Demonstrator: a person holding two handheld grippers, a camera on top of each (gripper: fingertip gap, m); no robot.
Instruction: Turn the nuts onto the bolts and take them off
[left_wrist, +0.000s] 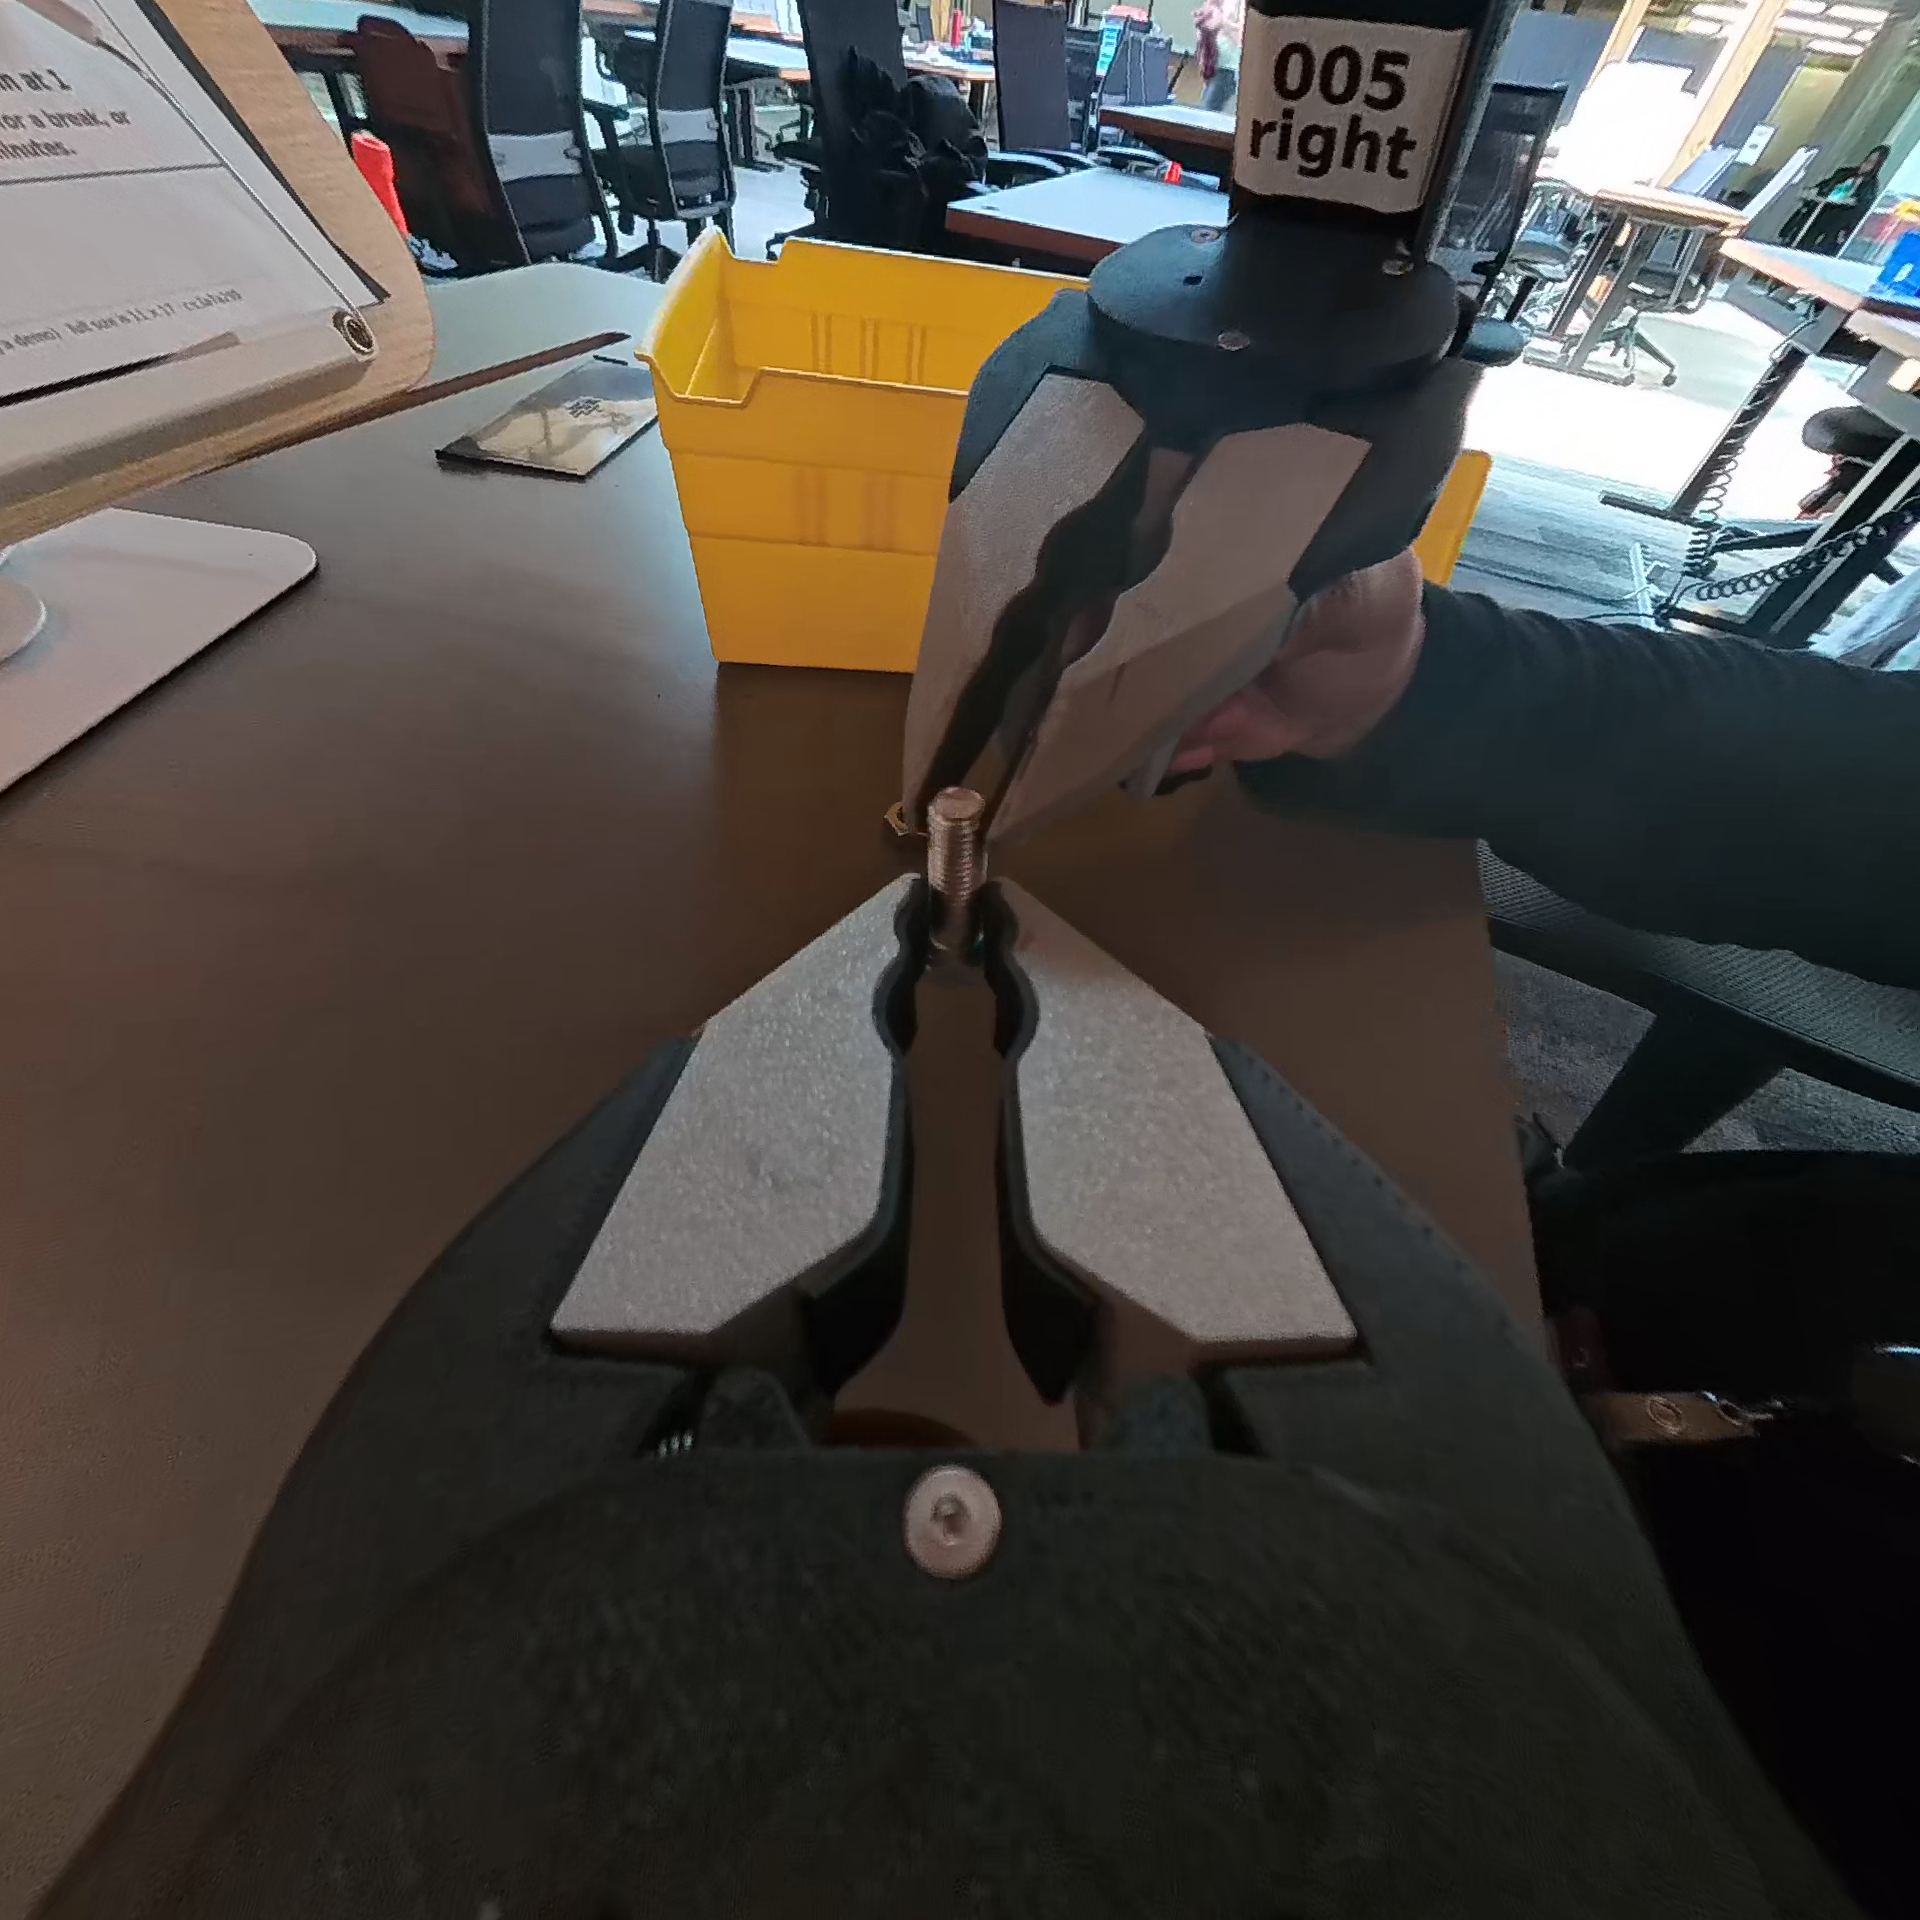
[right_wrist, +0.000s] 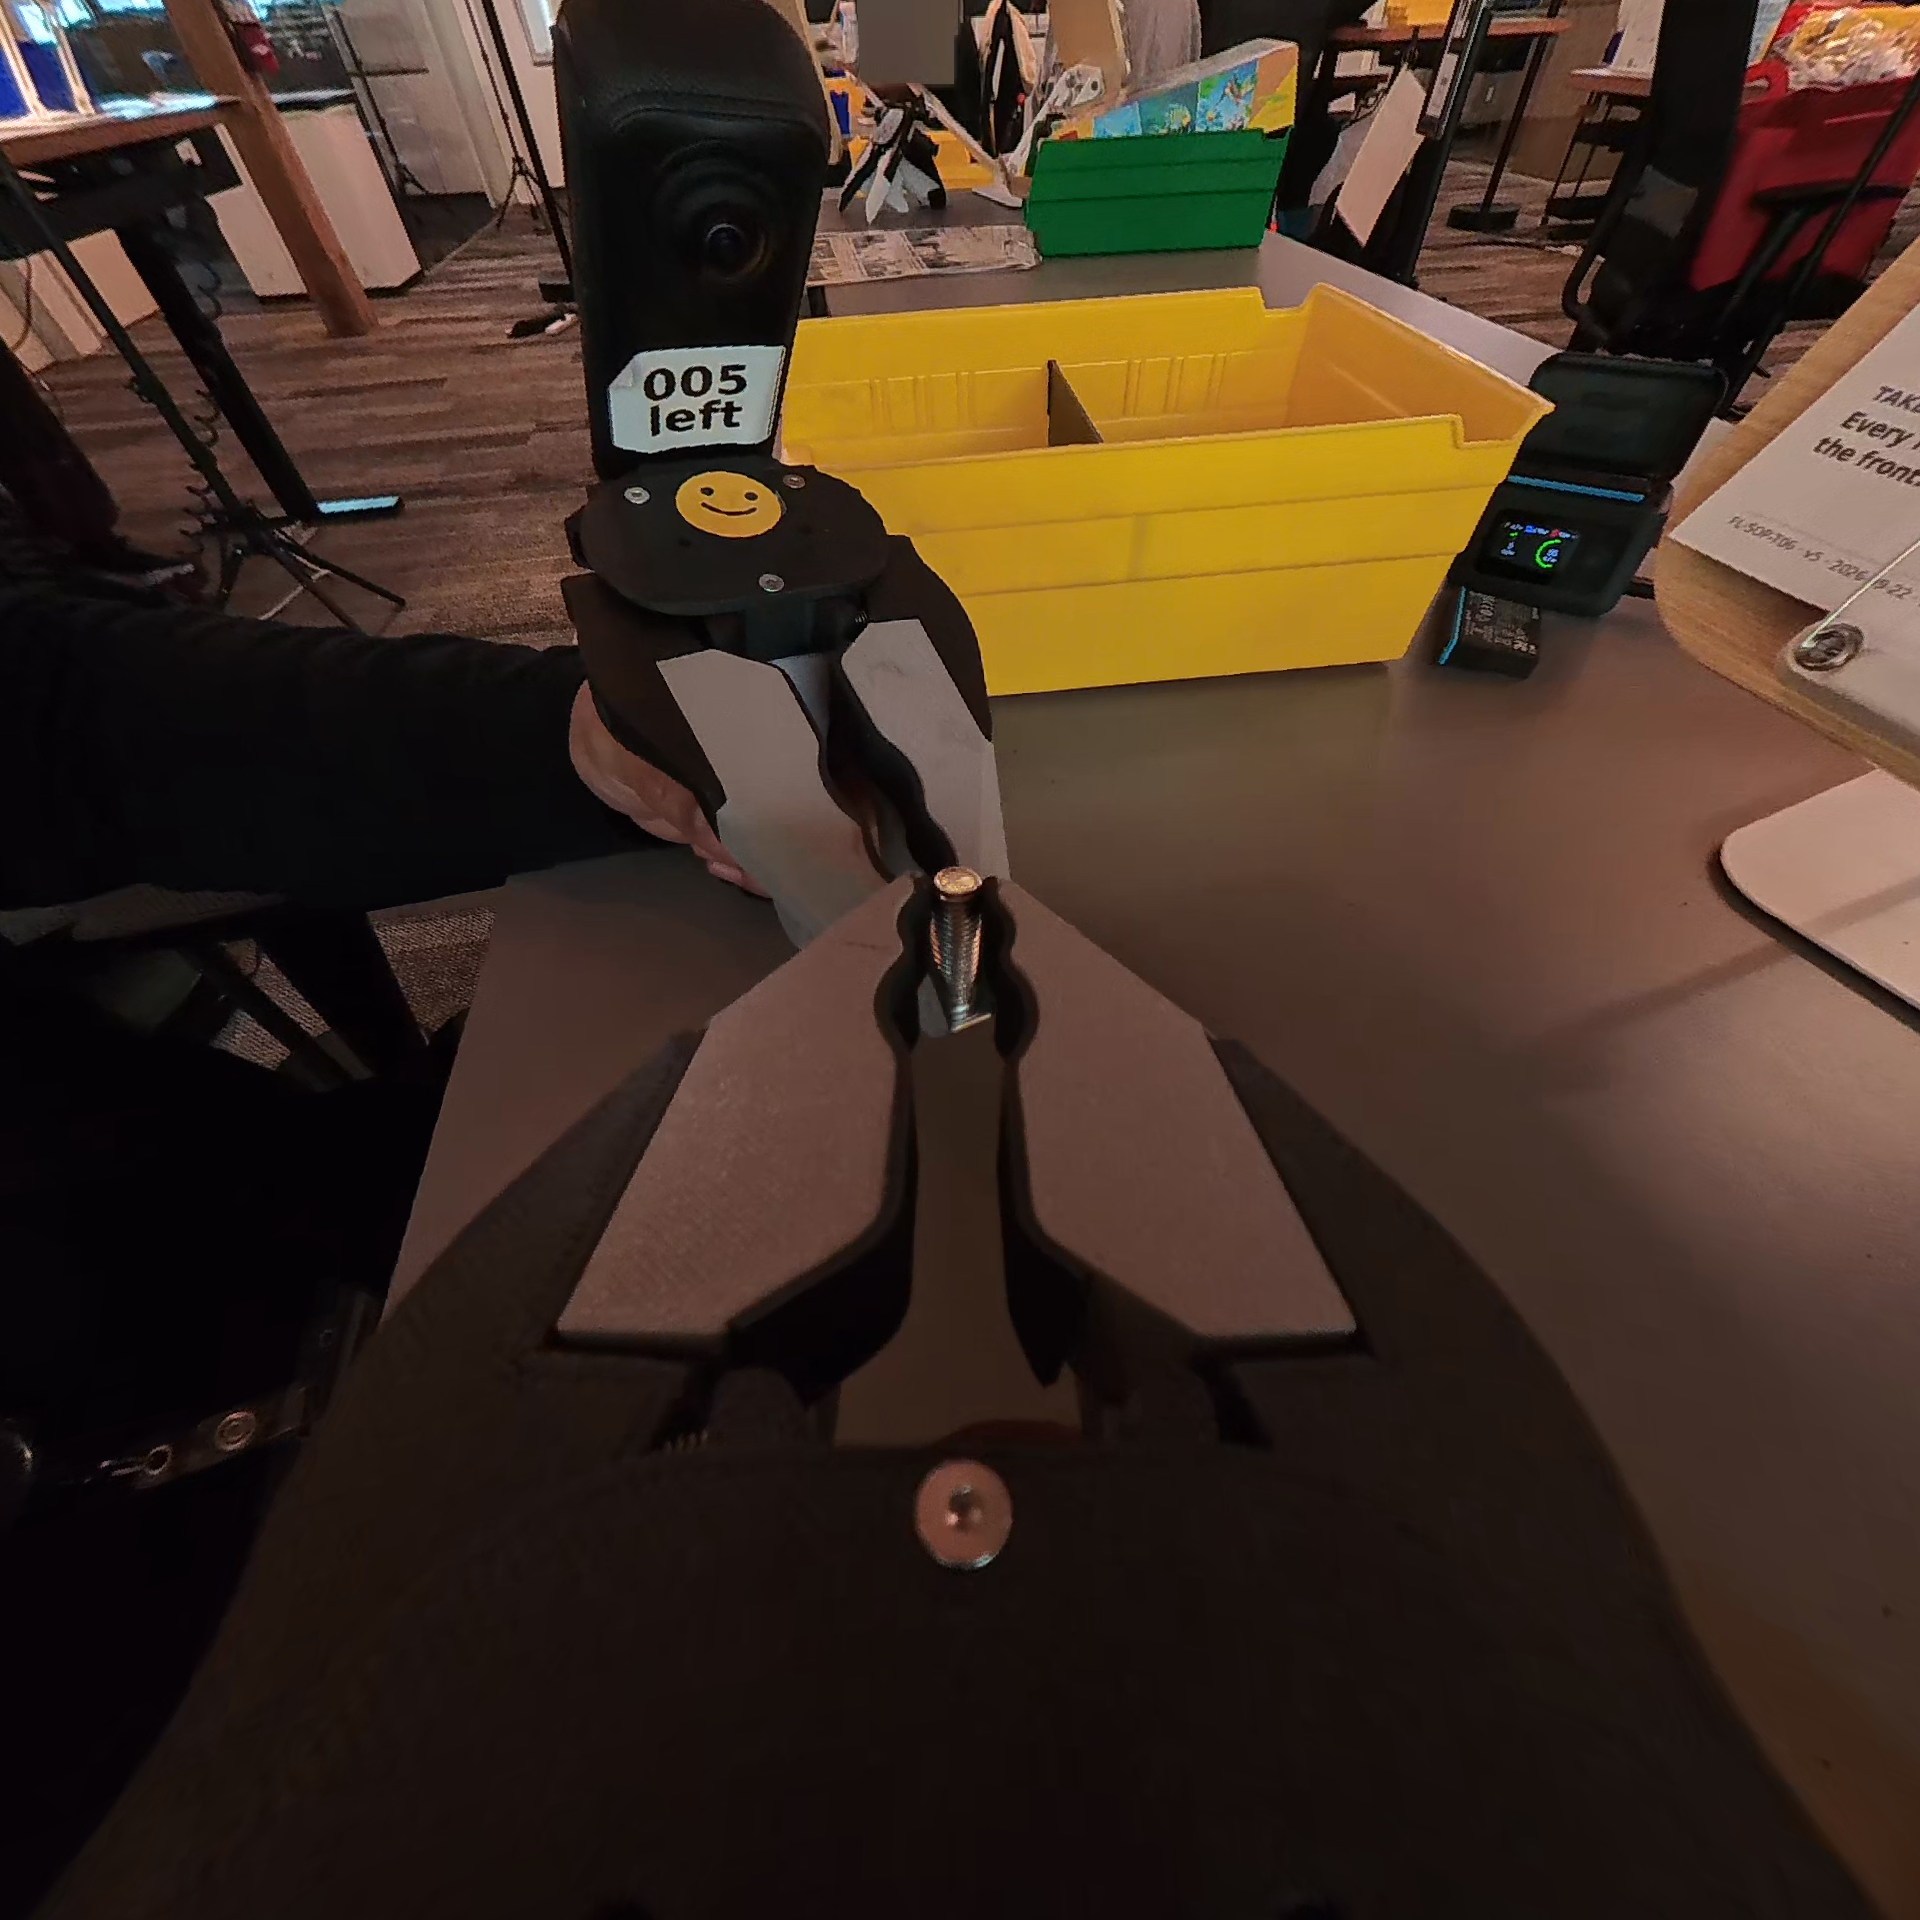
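Observation:
A silver threaded bolt stands upright between both grippers, threaded end up. My left gripper is shut on its lower shaft, near the head. My right gripper comes down from the far side, and its tips close in on either side of the bolt's top. In the right wrist view the bolt shows in the notch between my right gripper's fingers. The left gripper meets it from behind. A small brass-coloured nut peeks out beside the right gripper's tip. Whether it is held or lies on the table is hidden.
A yellow bin with a divider stands just behind the grippers on the dark table. A sign on a white stand is on one side. A small black device with a lit screen sits beside the bin. The table edge and a chair are close by. Left and right tips are no more than a few centimetres apart.

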